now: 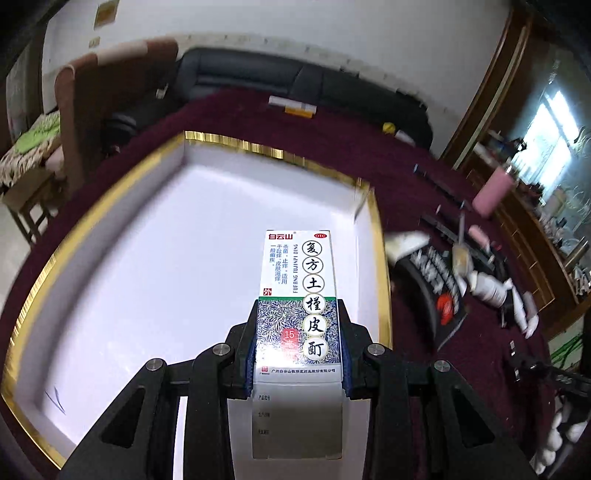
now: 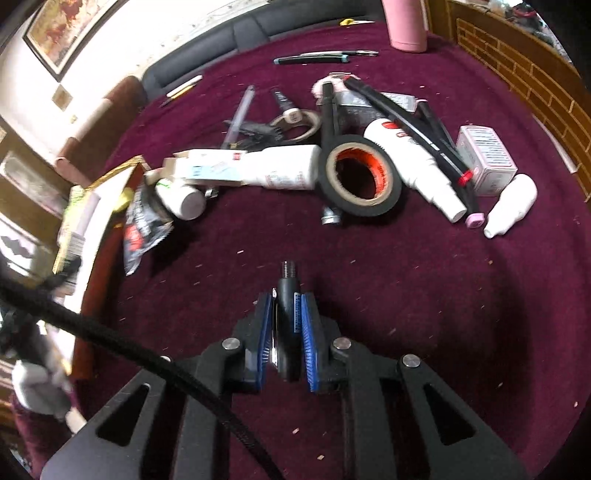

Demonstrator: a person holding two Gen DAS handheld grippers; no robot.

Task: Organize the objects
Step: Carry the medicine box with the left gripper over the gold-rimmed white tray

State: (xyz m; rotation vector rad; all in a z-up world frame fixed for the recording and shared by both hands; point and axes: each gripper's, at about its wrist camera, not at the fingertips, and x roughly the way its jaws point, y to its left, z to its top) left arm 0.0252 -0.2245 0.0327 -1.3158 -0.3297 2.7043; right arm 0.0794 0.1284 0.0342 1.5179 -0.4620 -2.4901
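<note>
My left gripper (image 1: 298, 343) is shut on a tall white, green and blue medicine box (image 1: 297, 295) with Chinese print. It holds the box over the white inside of a large gold-rimmed box (image 1: 122, 258), near its right wall. My right gripper (image 2: 286, 332) is shut on a black pen-like tube with a threaded metal tip (image 2: 289, 295), above the maroon tablecloth (image 2: 424, 295). A corner of the gold-rimmed box (image 2: 110, 177) shows at the left of the right wrist view.
A pile lies beyond my right gripper: black tape roll (image 2: 360, 177), white bottles (image 2: 417, 170), a white carton (image 2: 210, 168), a small grey box (image 2: 485, 158), black markers (image 2: 436, 144), a foil packet (image 2: 142, 229). A pink tumbler (image 2: 404, 22) stands at the back.
</note>
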